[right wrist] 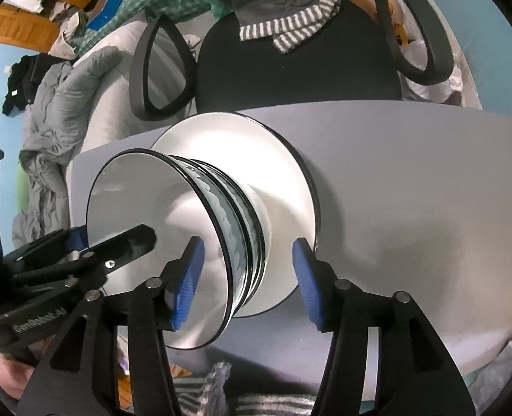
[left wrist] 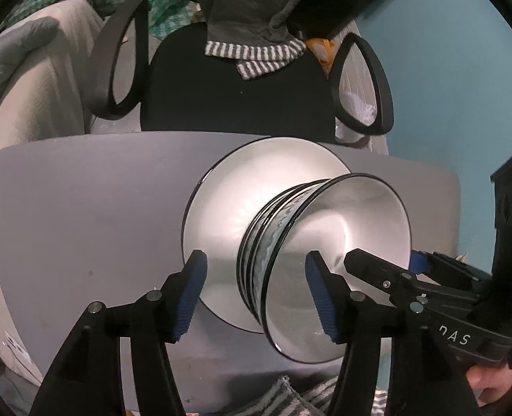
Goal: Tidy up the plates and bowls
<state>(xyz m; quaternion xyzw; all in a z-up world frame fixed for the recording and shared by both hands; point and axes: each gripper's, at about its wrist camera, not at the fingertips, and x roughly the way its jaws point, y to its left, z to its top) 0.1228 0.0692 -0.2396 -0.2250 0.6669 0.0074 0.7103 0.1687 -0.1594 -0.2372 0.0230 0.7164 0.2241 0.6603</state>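
The table (left wrist: 82,225) is bare from its left edge inward, a wide stretch of open grey. The plate (left wrist: 214,208) sits at the far edge, its rim reaching that edge just in front of the chair (left wrist: 238,104). The bowls (left wrist: 342,242) are nested in a stack on the plate.

The left gripper (left wrist: 259,291) has its jaws apart: one finger is outside the stack over the plate and the other is inside the top bowl, so it straddles the bowl's left wall. Whether a pad touches the wall cannot be told.

The right gripper (right wrist: 247,270) is also spread wide and straddles the right wall in the same way. Beyond it the table runs bare to the right edge. A striped cloth (left wrist: 290,398) lies at the near edge.
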